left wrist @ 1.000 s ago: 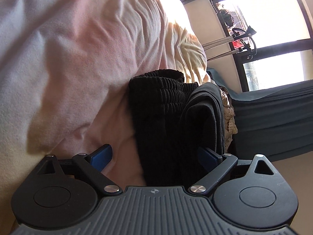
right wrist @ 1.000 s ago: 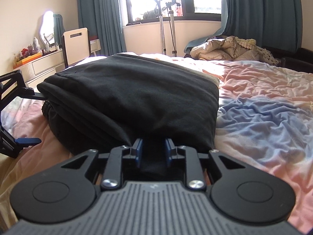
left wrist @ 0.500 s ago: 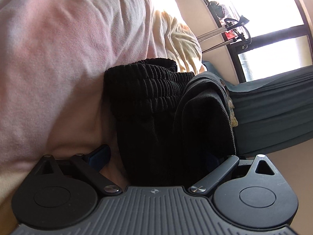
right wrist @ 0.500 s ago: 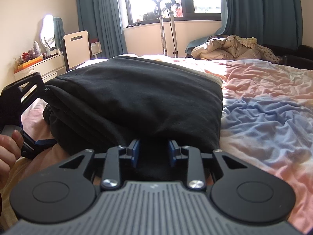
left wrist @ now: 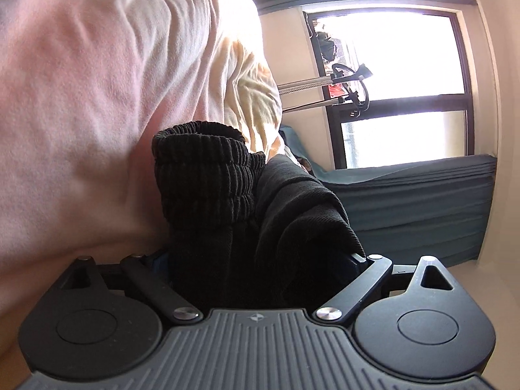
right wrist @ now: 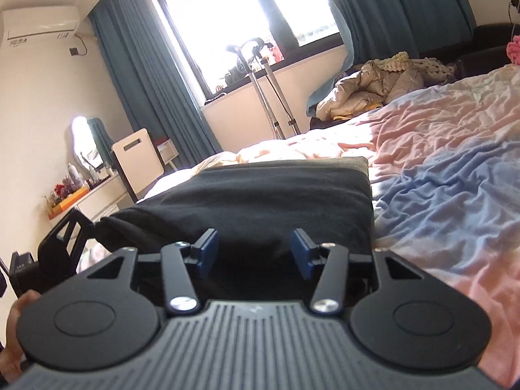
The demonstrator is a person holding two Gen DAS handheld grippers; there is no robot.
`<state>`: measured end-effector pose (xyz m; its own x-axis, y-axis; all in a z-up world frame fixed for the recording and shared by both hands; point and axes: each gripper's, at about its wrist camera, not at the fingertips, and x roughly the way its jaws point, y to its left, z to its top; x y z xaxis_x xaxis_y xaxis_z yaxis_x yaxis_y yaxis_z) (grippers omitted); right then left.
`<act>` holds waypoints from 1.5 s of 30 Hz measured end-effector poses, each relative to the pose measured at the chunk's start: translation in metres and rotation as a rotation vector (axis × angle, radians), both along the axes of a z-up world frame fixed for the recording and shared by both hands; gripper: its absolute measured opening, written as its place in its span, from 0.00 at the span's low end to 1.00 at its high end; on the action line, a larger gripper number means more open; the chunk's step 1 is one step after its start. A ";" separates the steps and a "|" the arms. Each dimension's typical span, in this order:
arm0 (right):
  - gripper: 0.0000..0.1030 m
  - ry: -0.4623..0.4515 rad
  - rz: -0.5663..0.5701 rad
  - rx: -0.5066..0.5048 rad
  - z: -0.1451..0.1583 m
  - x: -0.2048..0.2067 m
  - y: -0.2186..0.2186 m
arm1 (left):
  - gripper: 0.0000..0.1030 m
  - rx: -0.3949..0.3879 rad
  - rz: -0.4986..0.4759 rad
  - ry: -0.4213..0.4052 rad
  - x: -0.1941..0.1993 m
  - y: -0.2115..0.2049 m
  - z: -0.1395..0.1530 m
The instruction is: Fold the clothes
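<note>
On pink-and-blue bed cover (right wrist: 438, 175): black garment (right wrist: 276, 201) lies as thick folded stack, ribbed band (left wrist: 204, 175) at its left end. Right gripper (right wrist: 254, 253) spread wide, holding nothing, just at near edge of stack. Left gripper (left wrist: 260, 260) straddles stack end; clamped or only around it, cannot tell. Folding looks mostly done; maybe only squaring or moving stack is left.

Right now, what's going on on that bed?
A person is folding a black fleece garment on the pink-and-blue bedspread. The left hand-held gripper straddles the folded stack at its ribbed waistband end; its grip is hidden. The right hand-held gripper is open at the near edge, holding nothing.
</note>
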<state>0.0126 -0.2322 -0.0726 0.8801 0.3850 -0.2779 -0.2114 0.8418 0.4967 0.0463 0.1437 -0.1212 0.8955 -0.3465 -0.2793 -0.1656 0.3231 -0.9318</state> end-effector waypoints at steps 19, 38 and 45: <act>0.84 0.214 -0.042 0.265 -0.062 0.081 -0.039 | 0.90 0.166 -0.048 0.043 0.052 -0.021 -0.010; 0.70 0.240 0.096 0.462 -0.078 0.111 -0.048 | 0.72 0.277 -0.122 -0.009 0.080 -0.031 -0.014; 0.32 0.150 -0.006 0.286 -0.049 0.096 -0.033 | 0.38 0.375 -0.110 -0.051 0.069 -0.040 0.009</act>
<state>0.1090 -0.2649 -0.1215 0.8402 0.4608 -0.2859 -0.1133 0.6647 0.7384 0.1153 0.1042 -0.1119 0.8747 -0.3233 -0.3611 -0.0677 0.6562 -0.7516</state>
